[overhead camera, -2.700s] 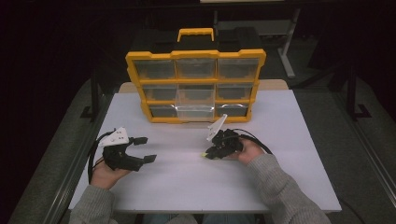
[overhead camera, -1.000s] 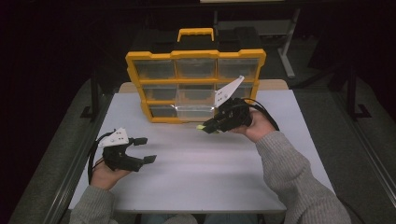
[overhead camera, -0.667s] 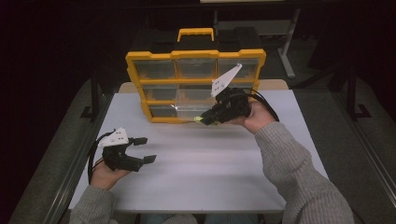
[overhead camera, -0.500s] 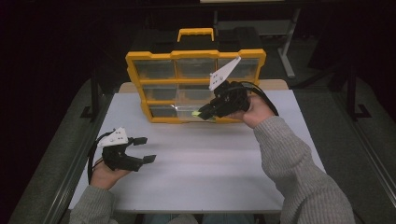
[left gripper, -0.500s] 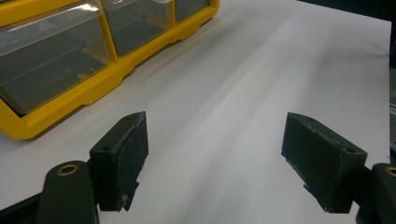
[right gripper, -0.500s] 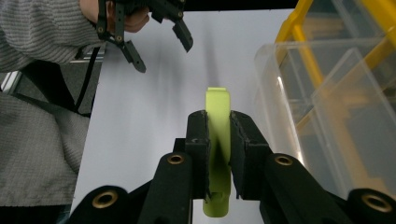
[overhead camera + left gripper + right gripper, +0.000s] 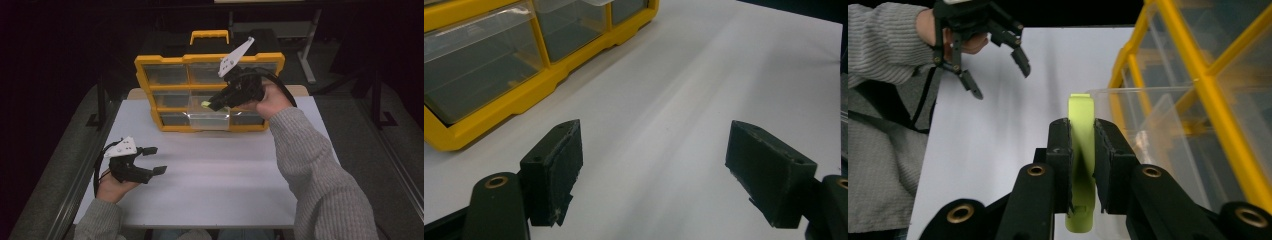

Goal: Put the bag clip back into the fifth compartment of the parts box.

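Note:
A yellow organiser box point(image 7: 145, 85) with clear drawers stands at the far side of the white table point(image 7: 225, 185). Its bottom-middle drawer point(image 7: 209, 119) is pulled out. My right gripper point(image 7: 214, 102) is shut on a flat lime-green piece point(image 7: 205, 104), raised in front of the box just above that drawer. In the right gripper view the green piece point(image 7: 1081, 122) sticks out between the pads, next to the drawer's clear rim point(image 7: 1128, 95). My left gripper point(image 7: 154, 160) rests at the table's left, open and holding nothing; its pads point(image 7: 559, 170) stand wide apart.
The box has a yellow carry handle point(image 7: 210, 35) on top. A dark surround and metal frame bars point(image 7: 100, 100) border the table. The box's lower drawers point(image 7: 484, 70) lie ahead and to the left in the left gripper view.
My right hand has lifted the green piece from table height up toward the box, over the pulled-out drawer. The left gripper has stayed where it was.

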### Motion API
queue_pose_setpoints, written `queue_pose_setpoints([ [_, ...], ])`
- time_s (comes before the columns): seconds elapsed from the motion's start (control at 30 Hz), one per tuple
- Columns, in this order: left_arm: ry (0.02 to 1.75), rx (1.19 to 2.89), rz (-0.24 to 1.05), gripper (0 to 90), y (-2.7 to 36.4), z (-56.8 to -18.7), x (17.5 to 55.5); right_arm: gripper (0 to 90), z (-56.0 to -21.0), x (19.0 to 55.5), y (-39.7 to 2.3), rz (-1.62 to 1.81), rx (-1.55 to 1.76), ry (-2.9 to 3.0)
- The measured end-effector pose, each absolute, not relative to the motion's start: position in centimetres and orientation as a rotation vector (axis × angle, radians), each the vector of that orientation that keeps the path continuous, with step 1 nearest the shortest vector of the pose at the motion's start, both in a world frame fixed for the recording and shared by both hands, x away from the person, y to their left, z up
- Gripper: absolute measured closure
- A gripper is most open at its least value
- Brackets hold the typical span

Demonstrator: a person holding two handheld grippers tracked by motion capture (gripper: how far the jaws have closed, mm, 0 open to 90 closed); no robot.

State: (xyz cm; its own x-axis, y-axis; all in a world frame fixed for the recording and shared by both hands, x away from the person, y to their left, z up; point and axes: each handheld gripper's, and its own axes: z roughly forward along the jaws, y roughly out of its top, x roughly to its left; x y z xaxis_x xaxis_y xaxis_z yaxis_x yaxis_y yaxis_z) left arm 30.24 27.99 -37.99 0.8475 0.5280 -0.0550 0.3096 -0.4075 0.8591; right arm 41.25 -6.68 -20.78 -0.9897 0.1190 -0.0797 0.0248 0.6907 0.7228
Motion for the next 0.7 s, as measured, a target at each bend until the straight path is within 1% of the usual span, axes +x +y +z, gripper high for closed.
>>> queue_pose_setpoints([
  [0.47,0.616,2.022,0.265,22.5,27.9,-38.1,30.2,77.1,-18.2,43.5,-6.4,1.182,0.181,2.729],
  [0.7,0.61,2.024,0.267,22.5,28.0,-38.1,30.3,77.1,-17.7,44.3,-5.9,1.176,0.196,2.72],
])
